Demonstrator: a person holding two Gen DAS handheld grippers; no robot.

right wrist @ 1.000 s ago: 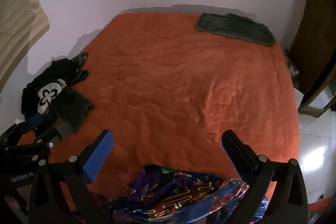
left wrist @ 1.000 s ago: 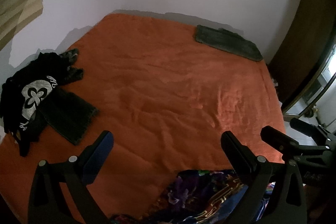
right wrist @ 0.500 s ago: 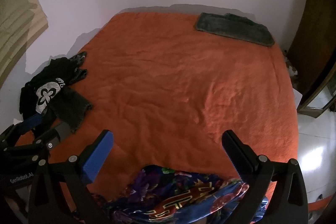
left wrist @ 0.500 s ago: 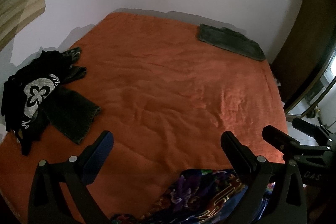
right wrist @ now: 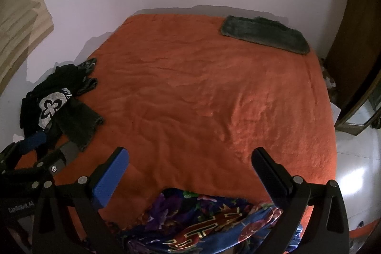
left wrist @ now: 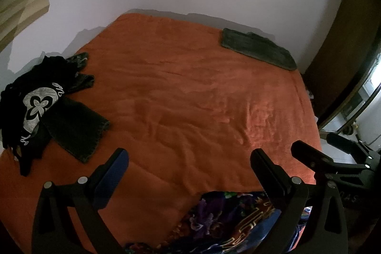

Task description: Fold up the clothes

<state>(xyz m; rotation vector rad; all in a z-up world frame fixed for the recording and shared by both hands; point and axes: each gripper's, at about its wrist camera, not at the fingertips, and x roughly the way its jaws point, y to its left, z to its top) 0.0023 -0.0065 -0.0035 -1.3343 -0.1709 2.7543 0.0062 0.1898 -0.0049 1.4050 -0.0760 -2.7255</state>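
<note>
The floral garment (right wrist: 204,223) is lying crumpled at the bottom centre of both views, on the near edge of the orange bed (right wrist: 202,92); it is looking thin, limp and probably slippery, so an edge or corner hem is likely the best grip. Both the left gripper (left wrist: 190,166) and right gripper (right wrist: 190,166) are hovering above it, jaws spread wide, gripping nothing. Dark clothes (left wrist: 45,104) are lying at the left.

I hold both grippers side by side, tilted downward. My left gripper (left wrist: 189,166) has its jaws spread wide, nothing between them. My right gripper (right wrist: 189,166) is spread just as wide, empty too.
</note>
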